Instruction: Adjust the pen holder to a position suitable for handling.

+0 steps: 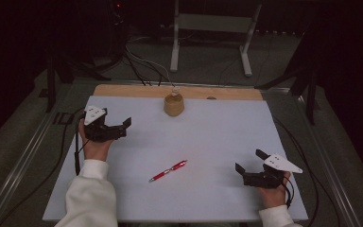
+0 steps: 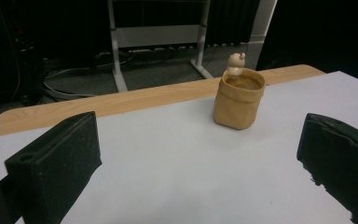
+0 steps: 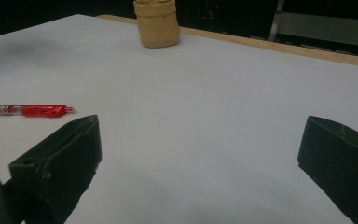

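A red pen (image 1: pixel 168 170) lies flat near the middle of the pale mat (image 1: pixel 208 137), tip toward the right; it also shows at the left edge of the right gripper view (image 3: pixel 25 110). A tan pot (image 1: pixel 174 104) stands upright at the mat's far edge, with a small pale figure on its rim (image 2: pixel 236 63). My left gripper (image 1: pixel 118 123) is held at the left side of the mat, open and empty, pointing toward the pot (image 2: pixel 239 99). My right gripper (image 1: pixel 250 160) hovers at the front right, open and empty, the pen to its left.
A strip of bare wooden tabletop (image 1: pixel 132 90) runs behind the mat. Beyond it stand the white legs of a frame (image 1: pixel 175 42) and loose cables (image 1: pixel 137 61) on the dark floor. A metal rail (image 1: pixel 23 156) borders the table's left side.
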Tool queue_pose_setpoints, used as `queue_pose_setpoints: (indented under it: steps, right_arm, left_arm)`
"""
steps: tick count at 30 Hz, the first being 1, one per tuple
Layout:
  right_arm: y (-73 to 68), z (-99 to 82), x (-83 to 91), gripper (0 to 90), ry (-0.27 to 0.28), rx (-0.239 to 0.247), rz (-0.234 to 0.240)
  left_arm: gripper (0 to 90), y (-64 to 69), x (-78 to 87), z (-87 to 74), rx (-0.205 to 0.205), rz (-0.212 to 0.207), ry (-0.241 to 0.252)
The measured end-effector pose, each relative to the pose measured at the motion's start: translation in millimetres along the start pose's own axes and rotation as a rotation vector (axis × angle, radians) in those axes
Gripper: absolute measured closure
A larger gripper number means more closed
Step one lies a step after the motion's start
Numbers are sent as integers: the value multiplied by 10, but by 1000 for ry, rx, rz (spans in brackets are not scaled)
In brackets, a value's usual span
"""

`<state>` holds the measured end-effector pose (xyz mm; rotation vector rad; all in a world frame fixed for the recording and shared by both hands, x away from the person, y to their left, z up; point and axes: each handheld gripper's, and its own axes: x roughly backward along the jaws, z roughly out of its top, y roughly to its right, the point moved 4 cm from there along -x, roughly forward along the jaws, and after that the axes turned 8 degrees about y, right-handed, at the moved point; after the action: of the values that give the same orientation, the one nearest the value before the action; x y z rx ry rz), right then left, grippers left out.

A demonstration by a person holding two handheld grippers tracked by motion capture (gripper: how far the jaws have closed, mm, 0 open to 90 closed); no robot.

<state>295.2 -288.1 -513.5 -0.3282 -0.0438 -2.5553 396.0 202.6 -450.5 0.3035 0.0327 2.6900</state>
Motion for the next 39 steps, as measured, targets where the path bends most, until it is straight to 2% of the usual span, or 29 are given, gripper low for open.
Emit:
queue_pose_setpoints:
  steps: [6, 22, 39]
  right_arm:
    - [3, 4, 3, 0, 5, 0, -2]
    - [6, 6, 6, 0, 6, -2, -2]
    - [7, 9, 10, 0, 11, -9, -3]
  left_arm:
    - [0, 36, -135, 7, 18, -5, 1]
    - [0, 126, -427, 9, 12, -15, -17]
    - [0, 185, -691, 8, 28, -10, -23]
